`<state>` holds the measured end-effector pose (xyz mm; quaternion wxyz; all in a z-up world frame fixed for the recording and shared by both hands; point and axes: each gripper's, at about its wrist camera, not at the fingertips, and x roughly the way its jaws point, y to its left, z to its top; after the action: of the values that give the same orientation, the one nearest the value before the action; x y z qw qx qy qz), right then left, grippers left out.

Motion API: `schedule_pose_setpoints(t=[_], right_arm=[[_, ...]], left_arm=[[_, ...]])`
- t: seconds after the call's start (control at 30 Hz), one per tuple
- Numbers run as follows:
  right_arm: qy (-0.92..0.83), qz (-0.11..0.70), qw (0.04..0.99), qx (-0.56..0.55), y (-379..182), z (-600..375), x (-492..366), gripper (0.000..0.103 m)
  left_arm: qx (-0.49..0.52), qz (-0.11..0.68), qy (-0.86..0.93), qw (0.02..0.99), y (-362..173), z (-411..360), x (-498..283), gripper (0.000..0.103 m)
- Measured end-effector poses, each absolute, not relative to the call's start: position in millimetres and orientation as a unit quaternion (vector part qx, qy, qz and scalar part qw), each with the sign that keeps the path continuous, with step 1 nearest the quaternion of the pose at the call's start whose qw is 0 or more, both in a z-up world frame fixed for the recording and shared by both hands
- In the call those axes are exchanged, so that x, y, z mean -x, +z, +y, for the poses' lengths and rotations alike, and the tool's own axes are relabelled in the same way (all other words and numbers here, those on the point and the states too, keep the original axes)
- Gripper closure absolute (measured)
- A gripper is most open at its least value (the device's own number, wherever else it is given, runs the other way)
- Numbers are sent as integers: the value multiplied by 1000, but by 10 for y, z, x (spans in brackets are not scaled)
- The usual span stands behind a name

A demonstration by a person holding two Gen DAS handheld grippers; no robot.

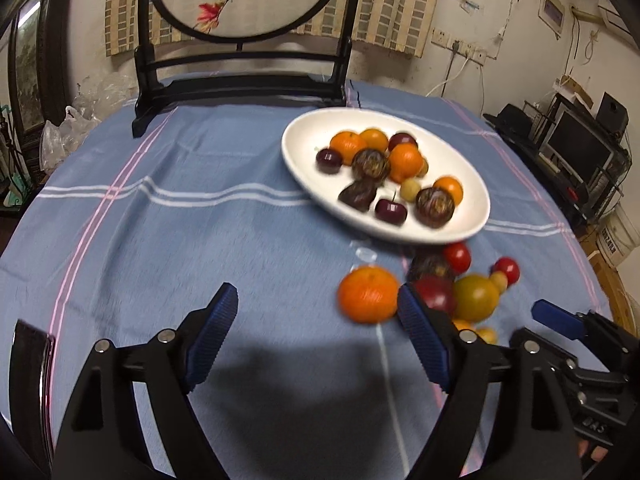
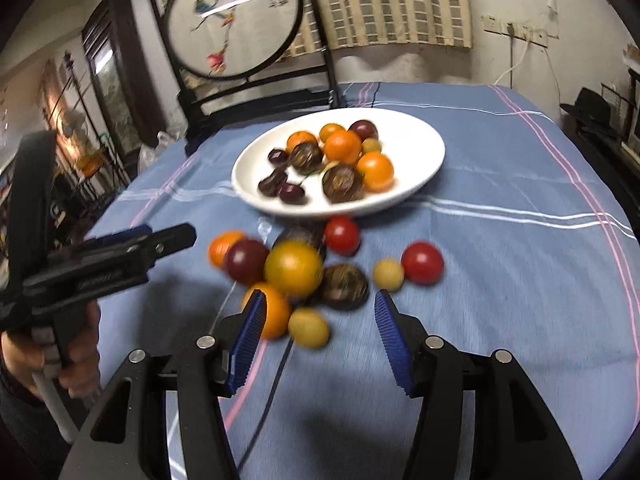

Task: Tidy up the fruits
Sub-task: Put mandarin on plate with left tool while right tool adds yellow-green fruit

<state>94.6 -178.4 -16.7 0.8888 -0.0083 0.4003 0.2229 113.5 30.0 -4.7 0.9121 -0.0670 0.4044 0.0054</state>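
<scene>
Several loose fruits (image 2: 294,268) lie on the bench just before the plate (image 2: 424,168). Both claws, left (image 1: 316,328) and right (image 2: 320,324), are spread and empty. These fruits look round, smooth and soft; I would pinch one gently across its middle.

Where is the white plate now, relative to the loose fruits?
In both wrist views the white plate lies on the blue tablecloth, beyond the loose fruits, before the dark wooden screen stand.

Plate (image 2: 420,152) of fruit sits mid-frame on my tabletop (image 2: 520,280), loose fruit pile (image 2: 294,268) just below it, the standing screen (image 2: 234,20) behind at upper left, my tongs (image 2: 320,320) along the bottom edge.
</scene>
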Motion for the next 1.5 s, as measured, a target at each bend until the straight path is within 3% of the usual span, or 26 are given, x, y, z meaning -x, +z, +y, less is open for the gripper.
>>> schedule_pose_setpoints(t=[0.2, 0.47, 0.63, 1.1, 1.3, 1.4, 1.47, 1.5], right_arm=[[218, 432, 873, 60, -339, -1667, -891, 47], [209, 454, 859, 110, -466, -1477, -1103, 56], [214, 444, 864, 98, -462, -1490, -1169, 78], [225, 433, 872, 30, -359, -1776, -1107, 78], [230, 430, 872, 30, -347, -1780, -1103, 78], [228, 431, 873, 30, -355, -1785, -1111, 78], [224, 431, 873, 29, -357, -1796, -1121, 78], [224, 431, 874, 27, -356, -1803, -1126, 78]], left_arm=[[53, 415, 1, 908, -150, 323, -1053, 23], [46, 428, -9, 902, -203, 278, -1046, 23], [36, 437, -10, 899, -262, 238, -1066, 23], [-10, 454, -3, 891, -405, 40, -1276, 23], [-40, 448, -13, 893, -433, -91, -1469, 43], [-38, 441, -16, 897, -437, -96, -1519, 46], [-28, 440, -28, 897, -444, -85, -1536, 54], [-24, 440, -40, 897, -439, -91, -1534, 64]])
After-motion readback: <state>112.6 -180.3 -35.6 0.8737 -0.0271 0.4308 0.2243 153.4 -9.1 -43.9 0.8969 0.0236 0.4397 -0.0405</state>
